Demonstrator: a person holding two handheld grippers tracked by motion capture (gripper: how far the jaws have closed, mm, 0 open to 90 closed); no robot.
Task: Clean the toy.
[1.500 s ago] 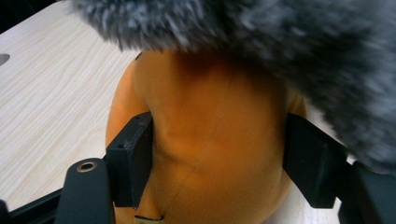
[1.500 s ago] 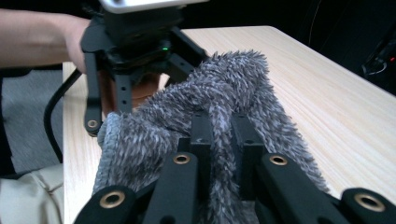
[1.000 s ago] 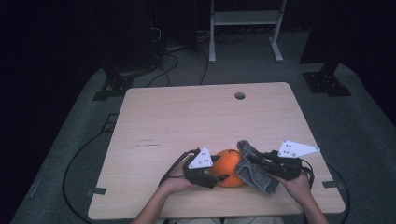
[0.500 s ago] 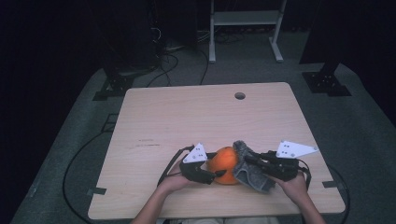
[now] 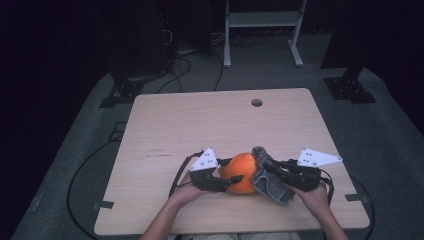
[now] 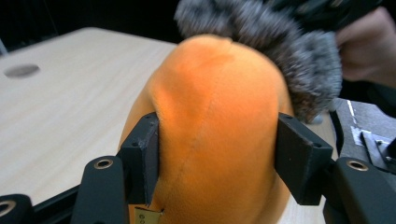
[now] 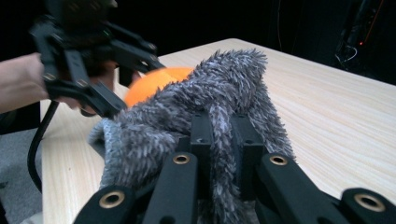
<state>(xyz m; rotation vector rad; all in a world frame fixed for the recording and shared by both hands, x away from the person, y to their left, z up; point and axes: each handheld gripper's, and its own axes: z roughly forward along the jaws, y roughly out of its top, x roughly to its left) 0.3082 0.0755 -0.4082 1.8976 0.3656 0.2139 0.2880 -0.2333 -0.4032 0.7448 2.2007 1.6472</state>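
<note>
An orange plush ball (image 5: 242, 172) rests near the table's front edge. My left gripper (image 5: 231, 176) is shut on the orange plush ball (image 6: 215, 135), one jaw pressing each side. A grey fuzzy cloth (image 5: 266, 177) drapes against the ball's right side. My right gripper (image 5: 266, 167) is shut on a fold of the grey fuzzy cloth (image 7: 205, 109). In the right gripper view the left gripper (image 7: 116, 79) holds the ball (image 7: 152, 84) just behind the cloth. In the left gripper view the grey cloth (image 6: 280, 51) lies over the ball's top right.
The wooden table (image 5: 200, 125) has a round cable hole (image 5: 257, 102) at its far side. A white metal stand (image 5: 262, 25) and cables (image 5: 175, 65) sit on the floor beyond. Both hands (image 5: 185, 192) come in at the front edge.
Both grippers with the ball and cloth have shifted slightly. The grey cloth has been drawn further up against the ball's right side.
</note>
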